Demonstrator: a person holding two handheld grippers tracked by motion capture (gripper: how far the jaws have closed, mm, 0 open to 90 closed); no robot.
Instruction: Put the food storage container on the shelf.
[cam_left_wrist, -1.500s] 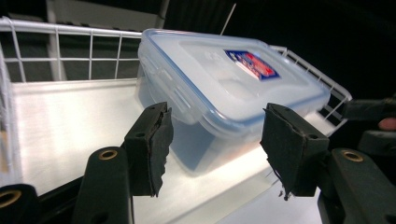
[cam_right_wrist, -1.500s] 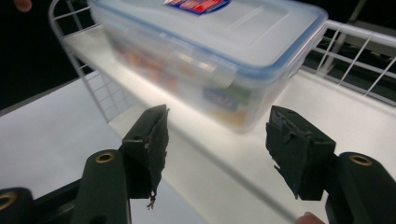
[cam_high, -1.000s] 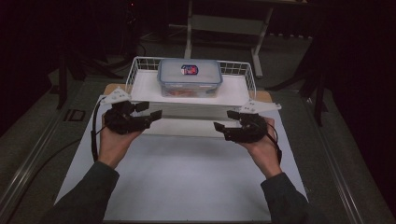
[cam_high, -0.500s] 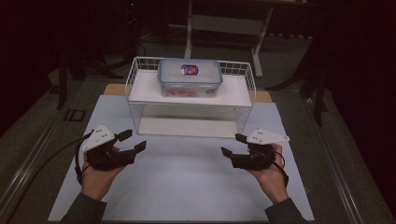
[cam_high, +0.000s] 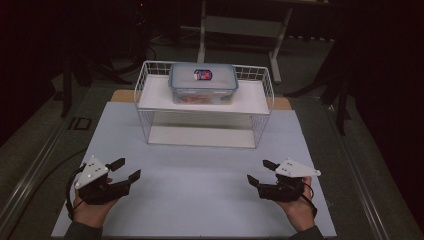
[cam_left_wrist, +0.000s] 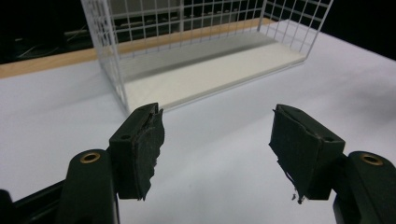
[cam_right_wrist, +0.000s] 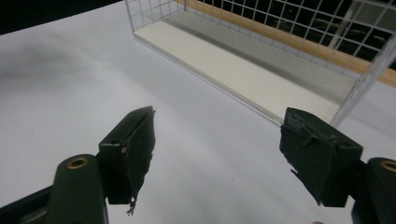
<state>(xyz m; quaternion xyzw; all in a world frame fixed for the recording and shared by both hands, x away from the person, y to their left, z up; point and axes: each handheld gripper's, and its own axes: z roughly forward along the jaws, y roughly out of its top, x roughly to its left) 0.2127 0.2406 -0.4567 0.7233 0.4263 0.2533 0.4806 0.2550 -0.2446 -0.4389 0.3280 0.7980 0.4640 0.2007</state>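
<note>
The left gripper (cam_high: 124, 170) is held low over the near left part of the white bench (cam_high: 200, 185), and the right gripper (cam_high: 259, 172) low over the near right part, the two well apart and each pointed inward and toward the far side. The fingers (cam_left_wrist: 140, 149) of the left gripper are seen standing wide in the left gripper view, having just been opening, with nothing between them but bare bench. The fingers (cam_right_wrist: 128, 154) of the right gripper are likewise seen wide apart in the right gripper view, having just been opening, and nothing is held. A white wire rack (cam_high: 265, 95) stands at the far middle of the bench, well apart from both grippers. A clear lidded container (cam_high: 203, 82) with a small red and blue label on its lid rests on the rack's upper shelf, near its middle. The lower shelf (cam_left_wrist: 210, 77) of the rack is seen bare through the wire grid.
</note>
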